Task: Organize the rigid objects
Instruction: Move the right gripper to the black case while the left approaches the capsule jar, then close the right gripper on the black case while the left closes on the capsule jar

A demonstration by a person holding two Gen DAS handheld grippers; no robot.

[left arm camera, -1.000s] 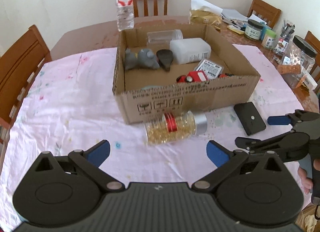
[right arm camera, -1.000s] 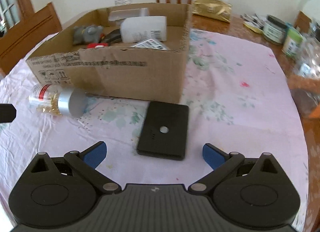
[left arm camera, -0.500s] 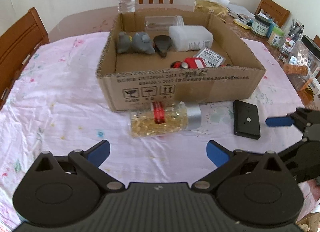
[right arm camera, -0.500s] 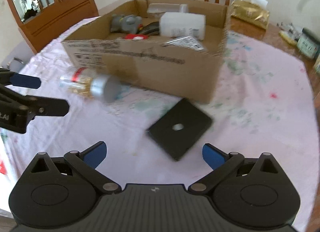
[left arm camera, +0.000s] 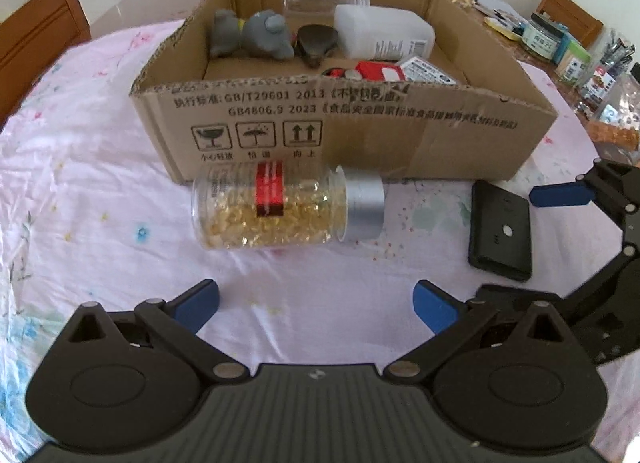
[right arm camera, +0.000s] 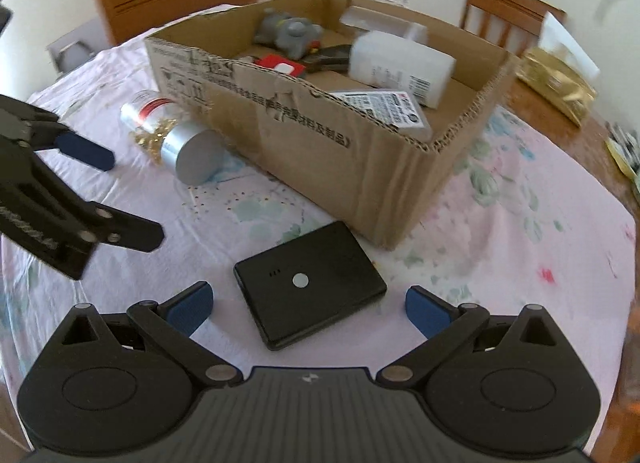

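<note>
Left wrist | bottle [left arm camera: 280, 209] on side | silver cap [left arm camera: 364, 209] rightward, alongside box [left arm camera: 360, 131]

Cardboard box [left arm camera: 360, 135] front wall is showing "GB/T29601 2013", "GB4806.9 2023", Chinese print, and fragile, keep-dry, this-way-up signs; other labels are reading too blurred.

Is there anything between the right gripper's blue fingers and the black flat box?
No. In the right wrist view the right gripper hangs open just before the black flat box, with only pink tablecloth showing.
</note>
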